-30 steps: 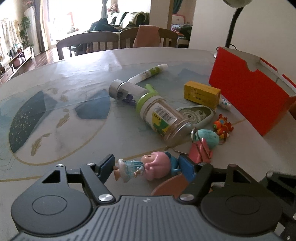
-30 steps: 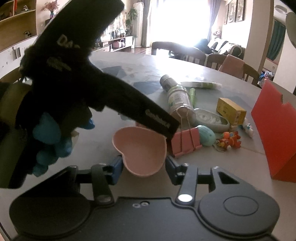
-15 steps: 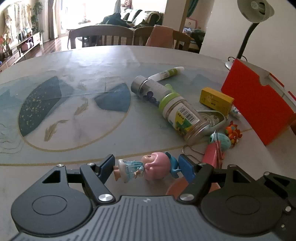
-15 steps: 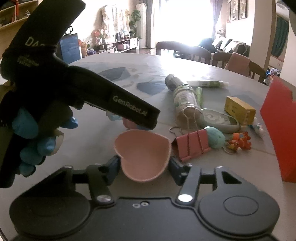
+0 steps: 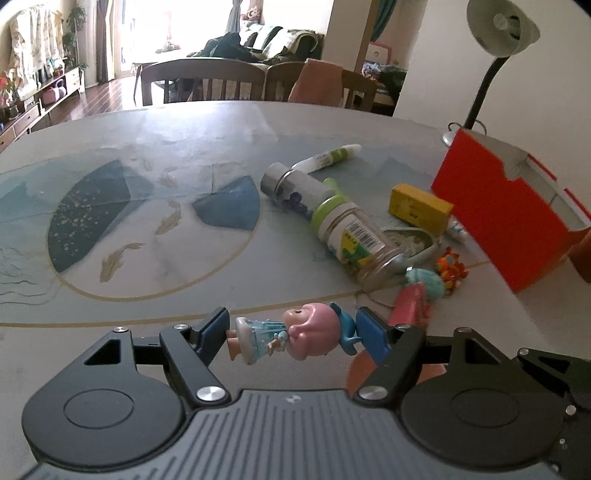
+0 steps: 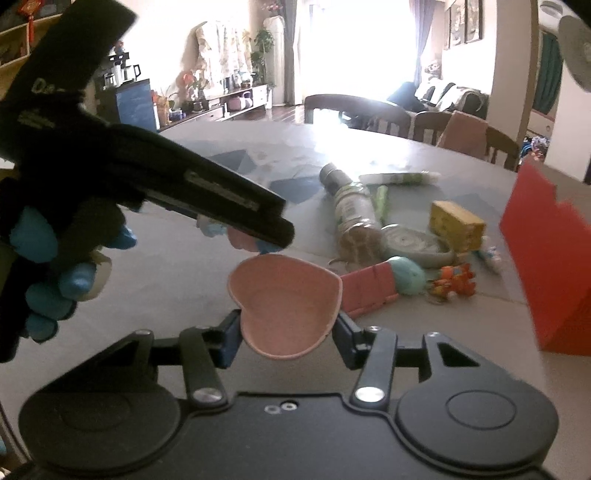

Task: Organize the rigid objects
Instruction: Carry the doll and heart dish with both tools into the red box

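A small doll (image 5: 310,332) with a pink head and a pale blue dress lies sideways between the pads of my left gripper (image 5: 293,334), which is shut on it above the table. My right gripper (image 6: 288,328) has a pink heart-shaped dish (image 6: 284,295) between its pads; its jaws are closing and both pads touch the dish's sides. The dish's rim (image 5: 354,369) also peeks out behind the left gripper's right finger. In the right wrist view the left gripper's black body (image 6: 166,184) and a blue-gloved hand (image 6: 44,258) fill the left side.
Right of the table's middle lie a green-lidded jar (image 5: 351,240), a metal-capped vial (image 5: 295,184), a white tube (image 5: 328,157), a yellow box (image 5: 419,208), an oval tin (image 5: 410,240), a teal egg (image 5: 424,280), an orange toy (image 5: 450,266) and a pink binder clip (image 5: 410,302). A red box (image 5: 498,214) and a lamp (image 5: 498,29) stand at the right.
My left gripper has lifted and rolled a little with the doll still in it. My right gripper has risen with the heart dish between its fingers. The pile on the table has not moved.
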A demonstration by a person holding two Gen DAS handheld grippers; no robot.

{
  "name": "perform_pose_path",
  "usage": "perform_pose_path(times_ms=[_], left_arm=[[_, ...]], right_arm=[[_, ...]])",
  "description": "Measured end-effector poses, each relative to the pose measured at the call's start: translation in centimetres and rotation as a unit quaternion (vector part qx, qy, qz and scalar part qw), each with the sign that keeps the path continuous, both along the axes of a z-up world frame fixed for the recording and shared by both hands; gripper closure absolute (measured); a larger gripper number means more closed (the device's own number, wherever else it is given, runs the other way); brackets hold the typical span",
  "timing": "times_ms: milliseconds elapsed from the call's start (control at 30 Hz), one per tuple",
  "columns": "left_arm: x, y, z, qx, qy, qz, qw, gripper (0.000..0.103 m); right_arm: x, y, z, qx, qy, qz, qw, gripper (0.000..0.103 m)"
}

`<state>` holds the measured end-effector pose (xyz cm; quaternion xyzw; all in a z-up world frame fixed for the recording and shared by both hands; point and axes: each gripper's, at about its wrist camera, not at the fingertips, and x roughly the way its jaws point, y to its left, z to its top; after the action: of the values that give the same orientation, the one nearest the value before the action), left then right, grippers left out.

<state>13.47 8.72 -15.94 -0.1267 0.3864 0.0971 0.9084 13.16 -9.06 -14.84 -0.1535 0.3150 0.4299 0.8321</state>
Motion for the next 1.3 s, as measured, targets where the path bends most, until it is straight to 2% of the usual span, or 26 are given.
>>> perform_pose_path(times_ms=[367,600,767,1033,1300], left_arm=[[-0.4,-3.1,7.3,-0.004,-0.032,-0.031,0.999,0.028],[2.0,-5.6,11.3,-0.002,-0.06,-0.057,0.9966,0.028],[4.7,-7.6,13.0,0.003,-0.069,-0.074,0.9949,0.028],[10.2,-11.7,14.2,0.008,-0.068,-0.1,0.9926,0.028],[15.9,-15.7,13.3,0.018,-0.047,-0.114,0.9922,0.028]], right_arm=[[2.0,-5.1,7.1,0.019,-0.018,-0.062,0.998,0.052],[5.1,-8.6,11.0,0.031,-0.03,-0.112,0.993,0.052],[7.9,-11.1,13.0,0.029,-0.048,-0.142,0.988,0.052],[13.3,-13.3,12.7,0.009,-0.049,-0.172,0.984,0.052],[18.2,-15.8,11.6,-0.009,-0.05,-0.186,0.981,0.052]])
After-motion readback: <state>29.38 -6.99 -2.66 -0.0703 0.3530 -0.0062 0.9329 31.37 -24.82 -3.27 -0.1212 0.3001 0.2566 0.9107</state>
